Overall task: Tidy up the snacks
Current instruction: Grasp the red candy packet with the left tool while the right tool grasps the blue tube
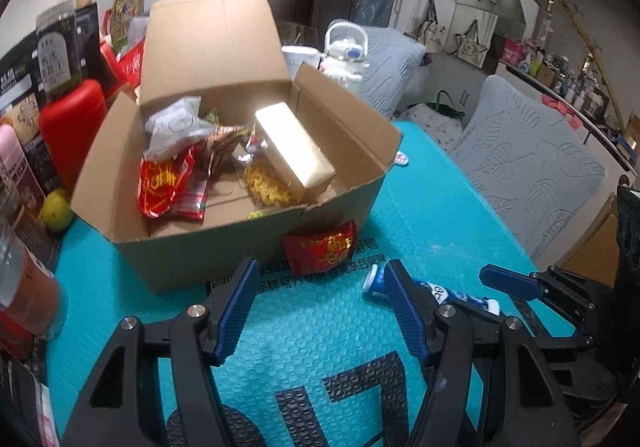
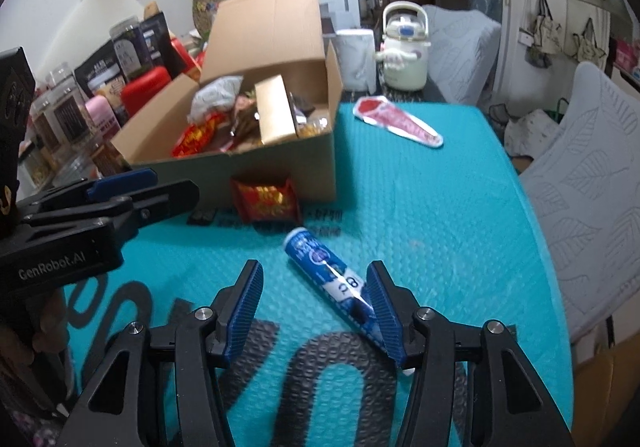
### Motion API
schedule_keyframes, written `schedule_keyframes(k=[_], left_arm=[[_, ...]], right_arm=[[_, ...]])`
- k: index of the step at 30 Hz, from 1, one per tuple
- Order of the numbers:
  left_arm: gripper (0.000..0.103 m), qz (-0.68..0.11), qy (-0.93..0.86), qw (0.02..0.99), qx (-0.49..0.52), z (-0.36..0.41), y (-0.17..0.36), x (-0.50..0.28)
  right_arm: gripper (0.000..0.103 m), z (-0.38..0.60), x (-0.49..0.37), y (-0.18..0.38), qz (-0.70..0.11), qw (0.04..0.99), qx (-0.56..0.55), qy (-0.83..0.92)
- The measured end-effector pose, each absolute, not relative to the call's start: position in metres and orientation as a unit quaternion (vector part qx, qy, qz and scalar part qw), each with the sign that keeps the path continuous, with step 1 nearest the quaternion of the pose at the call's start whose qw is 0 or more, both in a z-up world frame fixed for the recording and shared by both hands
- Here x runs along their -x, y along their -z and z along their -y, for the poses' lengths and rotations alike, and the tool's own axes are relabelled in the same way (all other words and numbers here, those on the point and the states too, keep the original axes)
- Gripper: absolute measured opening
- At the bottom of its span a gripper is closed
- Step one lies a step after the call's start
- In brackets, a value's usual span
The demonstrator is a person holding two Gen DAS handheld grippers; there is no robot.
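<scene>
An open cardboard box (image 1: pixel 256 243) (image 2: pixel 280 163) stands on the teal mat, holding several snack packets and a long beige box (image 1: pixel 296 151). A red snack packet (image 1: pixel 320 247) (image 2: pixel 266 199) lies on the mat against the box's front wall. A blue and white tube-shaped snack (image 2: pixel 324 267) (image 1: pixel 374 283) lies on the mat. My left gripper (image 1: pixel 320 307) is open and empty above the mat, just short of the red packet. My right gripper (image 2: pixel 316 307) is open, its right finger (image 2: pixel 382 307) touching the tube's near end.
A red and white flat packet (image 2: pixel 400 119) lies on the mat beyond the box. Jars, bottles and a red container (image 1: pixel 72 127) crowd the left side. A white kettle-shaped bottle (image 2: pixel 404 47) stands at the back. Grey-covered chairs (image 1: pixel 528 167) stand to the right of the table.
</scene>
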State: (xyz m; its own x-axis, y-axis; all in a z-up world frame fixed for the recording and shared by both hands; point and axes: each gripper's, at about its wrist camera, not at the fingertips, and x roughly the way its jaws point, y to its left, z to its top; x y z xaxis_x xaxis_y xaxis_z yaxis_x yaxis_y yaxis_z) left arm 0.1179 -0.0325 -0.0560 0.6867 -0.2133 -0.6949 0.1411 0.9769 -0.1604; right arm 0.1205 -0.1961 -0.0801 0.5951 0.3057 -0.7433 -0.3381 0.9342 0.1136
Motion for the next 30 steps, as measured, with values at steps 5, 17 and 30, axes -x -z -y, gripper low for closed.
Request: schedule_keyframes(k=[5, 17, 30], left_arm=[[0.064, -0.399, 0.085, 0.911, 0.061, 0.036, 0.072, -0.132], [0.064, -0.418, 0.069, 0.901, 0.096, 0.042, 0.103, -0.169], [0.064, -0.446, 0.075, 0.884, 0.113, 0.051, 0.132, -0.191]], right_arm=[[0.059, 0.202, -0.133, 0.096, -0.433, 0.882, 0.023, -0.185], [0.054, 0.207, -0.154, 0.129, -0.472, 0.856, 0.063, -0.201], [0.033, 0.239, -0.163, 0.132, -0.468, 0.870, 0.014, -0.156]])
